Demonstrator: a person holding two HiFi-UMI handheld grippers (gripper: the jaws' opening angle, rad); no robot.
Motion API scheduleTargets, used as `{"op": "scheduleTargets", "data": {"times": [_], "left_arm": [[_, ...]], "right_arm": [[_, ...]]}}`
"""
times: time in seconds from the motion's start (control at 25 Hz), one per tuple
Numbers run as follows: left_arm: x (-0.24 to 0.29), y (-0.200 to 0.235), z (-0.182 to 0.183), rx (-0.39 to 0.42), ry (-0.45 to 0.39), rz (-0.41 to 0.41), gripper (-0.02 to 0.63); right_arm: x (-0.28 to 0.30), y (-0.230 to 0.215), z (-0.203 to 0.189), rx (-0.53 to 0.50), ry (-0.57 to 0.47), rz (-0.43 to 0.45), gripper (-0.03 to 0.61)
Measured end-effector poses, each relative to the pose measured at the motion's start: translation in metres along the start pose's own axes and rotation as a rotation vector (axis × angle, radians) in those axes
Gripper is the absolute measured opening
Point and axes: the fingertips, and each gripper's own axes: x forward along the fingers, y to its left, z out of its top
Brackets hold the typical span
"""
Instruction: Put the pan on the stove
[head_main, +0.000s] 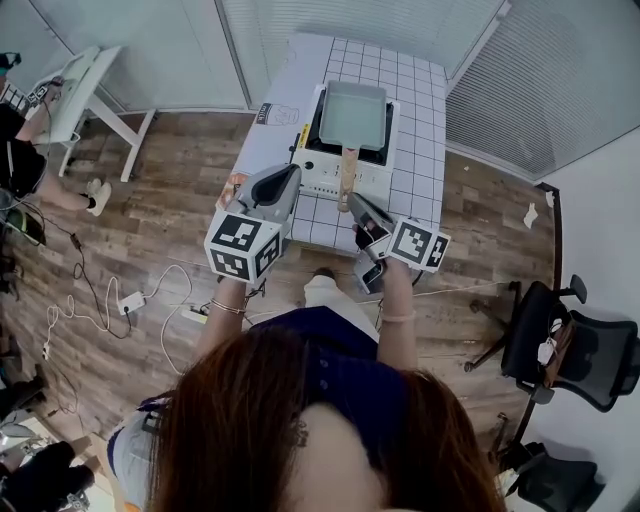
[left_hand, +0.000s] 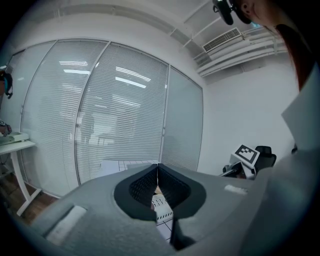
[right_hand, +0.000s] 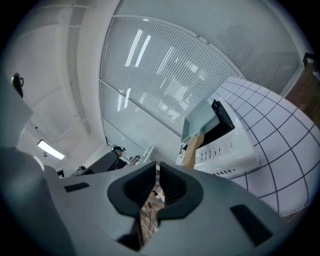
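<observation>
A rectangular grey-green pan (head_main: 352, 113) with a wooden handle (head_main: 347, 170) sits on the white portable stove (head_main: 322, 182) on the checked table (head_main: 420, 110). Both grippers hover off the table's near edge, apart from the pan. My left gripper (head_main: 288, 178) is left of the handle, its tips touching and nothing between them (left_hand: 158, 167). My right gripper (head_main: 356, 204) is just below the handle's end, with jaws together and empty (right_hand: 157, 165). The right gripper view shows the pan (right_hand: 200, 119), handle (right_hand: 189, 152) and stove (right_hand: 227, 147) ahead to the right.
Black office chairs (head_main: 575, 350) stand on the wooden floor at the right. A white desk (head_main: 85, 85) and a seated person (head_main: 20, 150) are at far left, with cables (head_main: 100, 300) across the floor. Blinds-covered glass walls enclose the table's far side.
</observation>
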Motion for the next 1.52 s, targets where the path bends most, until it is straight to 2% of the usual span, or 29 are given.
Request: {"op": "scheduleTargets", "data": {"times": [0.52, 0.72, 1.0, 1.52], "left_arm": [[-0.029, -0.007, -0.002, 0.001, -0.01, -0.008, 0.012], [-0.038, -0.012, 0.0, 0.003, -0.021, -0.014, 0.012], [-0.053, -0.017, 0.003, 0.012, -0.037, -0.017, 0.012], [-0.08, -0.029, 0.003, 0.036, -0.051, -0.024, 0.012]], "right_arm": [[-0.013, 0.028, -0.013, -0.207, -0.04, -0.047, 0.009], [-0.022, 0.037, -0.014, -0.256, -0.069, -0.051, 0.009], [-0.031, 0.053, -0.012, -0.377, -0.111, -0.105, 0.009], [-0.052, 0.087, -0.021, -0.523, -0.177, -0.147, 0.009]]}}
